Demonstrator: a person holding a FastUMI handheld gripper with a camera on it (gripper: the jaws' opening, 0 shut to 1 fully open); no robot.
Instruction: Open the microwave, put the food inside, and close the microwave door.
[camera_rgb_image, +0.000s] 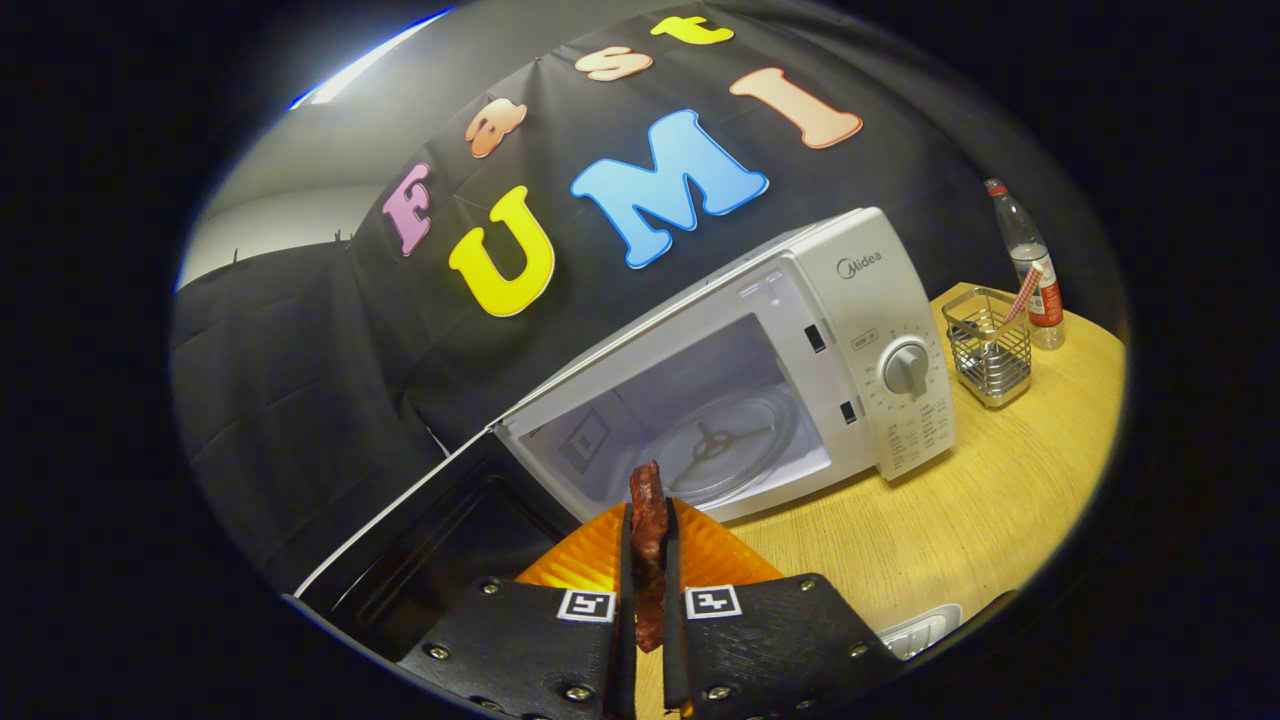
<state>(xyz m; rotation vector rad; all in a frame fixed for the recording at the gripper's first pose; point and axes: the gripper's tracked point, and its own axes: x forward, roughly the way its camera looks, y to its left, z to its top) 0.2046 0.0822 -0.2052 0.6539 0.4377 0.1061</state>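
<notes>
Clamped between both fingers of the gripper (648, 560), nearly shut, is a dark reddish-brown strip of meat (648, 520); its upper end stands up past the fingertips and its lower end hangs down between them. Held edge-on like this, the strip is gripped across its thin side, which likely keeps it from slipping while it is carried.

Just beyond the fingers lies an orange ribbed plate (590, 560) on the pale wooden surface (980, 520), probably where the food came from. Ahead of that stands the white microwave (860, 290), its door (440, 540) swung fully down and out to the side, so the cavity is exposed and the round glass turntable (725, 445) sits bare inside. The meat is lined up roughly with the opening but not yet inside it, so the step in hand looks like carrying the food in.

Beside the microwave, well clear of the path, are a wire mesh holder (990, 350) and a clear bottle (1025, 255).
</notes>
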